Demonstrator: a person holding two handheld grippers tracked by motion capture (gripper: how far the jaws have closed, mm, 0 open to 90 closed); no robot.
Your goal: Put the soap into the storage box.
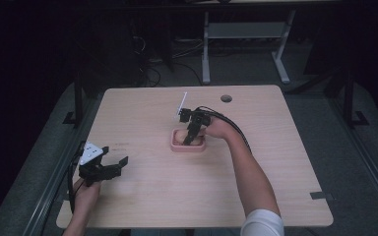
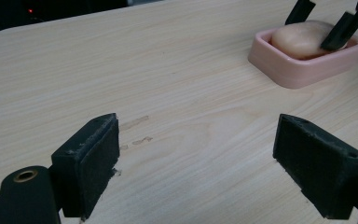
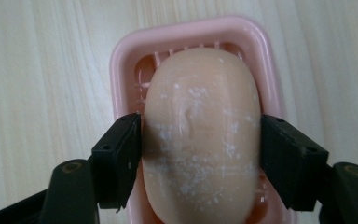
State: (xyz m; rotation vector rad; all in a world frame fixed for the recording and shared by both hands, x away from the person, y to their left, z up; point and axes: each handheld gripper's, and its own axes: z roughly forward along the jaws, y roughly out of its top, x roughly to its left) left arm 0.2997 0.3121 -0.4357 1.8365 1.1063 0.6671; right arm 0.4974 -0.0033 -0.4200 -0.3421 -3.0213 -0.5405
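Right now the right gripper point(image 3: 200, 154) pinches a bar of soap point(image 3: 200, 140) w/ one jaw pressed on each long side, pads touching it. Soap sits in a pink soap dish point(image 3: 121, 60), whose rim shows beyond the jaw tips & on both sides of them. In the high view the dish is mid-table point(image 1: 142, 196), right under the jaws. Left gripper point(image 2: 196, 163) hangs just above bare wood w/ jaws spread wide, nothing between them; dish & soap lie well ahead of its tips, off to one side.
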